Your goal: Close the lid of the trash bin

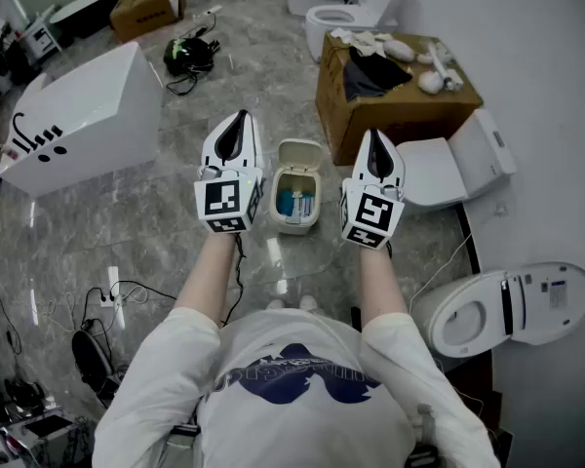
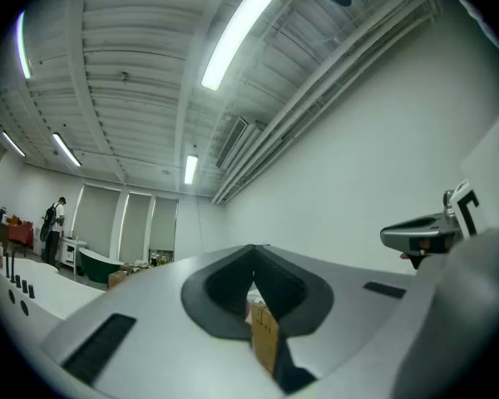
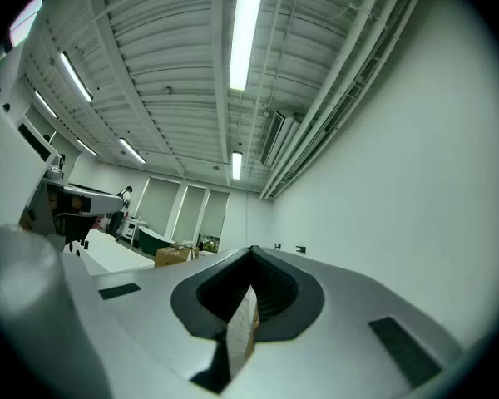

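A small cream trash bin (image 1: 285, 221) stands on the grey marble floor, its lid (image 1: 300, 152) tipped up and back, with blue items showing inside. In the head view my left gripper (image 1: 239, 117) is held just left of the bin and my right gripper (image 1: 373, 136) just right of it, both well above the floor and touching nothing. Each has its jaws shut with nothing between them. The left gripper view shows its closed jaws (image 2: 252, 256) against ceiling and wall, with the bin out of sight. My right gripper (image 3: 251, 253) points likewise at the ceiling lights.
A brown cardboard box (image 1: 395, 96) with white parts on top stands behind the bin to the right. A toilet seat (image 1: 458, 164) and a white toilet (image 1: 512, 305) lie at the right. At the left are a white bathtub (image 1: 78, 115) and floor cables (image 1: 117, 295).
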`<state>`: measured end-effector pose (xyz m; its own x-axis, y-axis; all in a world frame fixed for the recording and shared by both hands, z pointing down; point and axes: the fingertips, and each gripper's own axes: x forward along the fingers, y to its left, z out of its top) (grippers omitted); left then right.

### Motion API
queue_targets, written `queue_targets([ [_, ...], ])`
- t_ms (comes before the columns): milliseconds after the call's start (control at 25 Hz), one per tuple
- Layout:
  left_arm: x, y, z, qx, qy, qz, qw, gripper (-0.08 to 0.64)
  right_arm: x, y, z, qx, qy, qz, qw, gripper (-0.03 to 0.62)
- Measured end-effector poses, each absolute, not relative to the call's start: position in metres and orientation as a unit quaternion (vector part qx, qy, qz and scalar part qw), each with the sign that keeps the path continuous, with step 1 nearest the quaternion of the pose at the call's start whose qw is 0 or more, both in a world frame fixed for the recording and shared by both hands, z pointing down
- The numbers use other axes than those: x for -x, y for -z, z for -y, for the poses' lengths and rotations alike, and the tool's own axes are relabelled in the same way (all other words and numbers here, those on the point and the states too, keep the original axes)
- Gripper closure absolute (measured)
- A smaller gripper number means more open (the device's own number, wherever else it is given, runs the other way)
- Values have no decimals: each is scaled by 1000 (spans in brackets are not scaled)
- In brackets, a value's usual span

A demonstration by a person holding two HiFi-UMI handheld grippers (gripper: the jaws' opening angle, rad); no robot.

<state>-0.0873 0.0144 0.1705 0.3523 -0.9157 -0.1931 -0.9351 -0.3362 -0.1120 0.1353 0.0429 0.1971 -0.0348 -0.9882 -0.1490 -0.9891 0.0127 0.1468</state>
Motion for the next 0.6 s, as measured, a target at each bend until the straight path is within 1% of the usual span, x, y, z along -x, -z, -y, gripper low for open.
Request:
queue_targets([
  [240,91,-165,-15,813,-52,-569,112,561,-138,-196,-45,697,-108,-709,4,588],
  [600,91,-166,-22,810,-53,-574,109,561,-140,-198,-50,695,-102,-711,7,588],
])
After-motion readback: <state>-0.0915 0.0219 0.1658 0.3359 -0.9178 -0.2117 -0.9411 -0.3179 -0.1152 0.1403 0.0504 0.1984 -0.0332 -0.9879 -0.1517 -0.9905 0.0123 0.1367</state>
